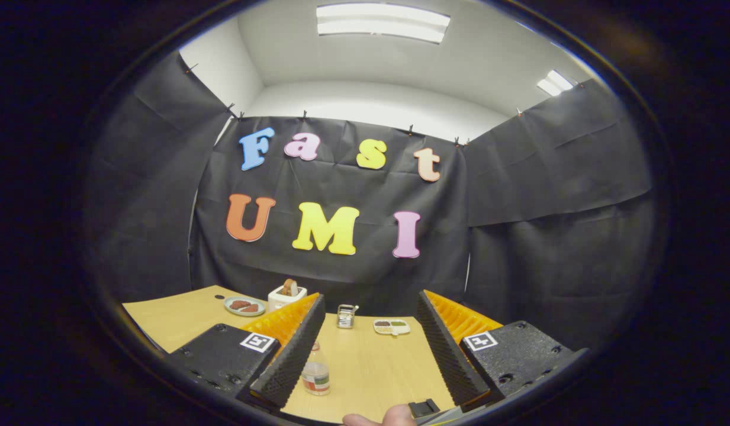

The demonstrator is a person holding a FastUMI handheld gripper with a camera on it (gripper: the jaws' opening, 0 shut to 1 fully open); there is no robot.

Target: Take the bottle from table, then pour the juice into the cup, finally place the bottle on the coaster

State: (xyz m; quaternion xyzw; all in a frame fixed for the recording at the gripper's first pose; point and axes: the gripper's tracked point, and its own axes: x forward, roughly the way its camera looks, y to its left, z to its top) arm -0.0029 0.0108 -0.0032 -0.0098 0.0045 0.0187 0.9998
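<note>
So over on the far left of the wooden table (181, 322) a small plate (244, 306) is sitting with some dark reddish bits on it, too small to say what they are. Right next to it a white toaster (286, 296) is standing with a slice of bread (290, 287) poking out the top, and the left finger is cutting off its lower right corner.

The gripper (365, 349) is hanging open, fingers spread wide apart and gripping nothing. The bottle (315, 371) is standing upright on the table just inside the left finger (290, 355), close beside its inner pad, and that pad is covering part of the bottle's side. I honestly can't tell if they're touching. It's clear plastic with a label band that's too blurry to make out.

Beyond the fingers, near the back edge, a small metal thing (345, 316) is standing, hard to identify. Just right of it a little white dish (392, 326) is holding brownish and greenish stuff.

Down at the bottom a fingertip (365, 420) is peeking in, mostly cut off.
</note>
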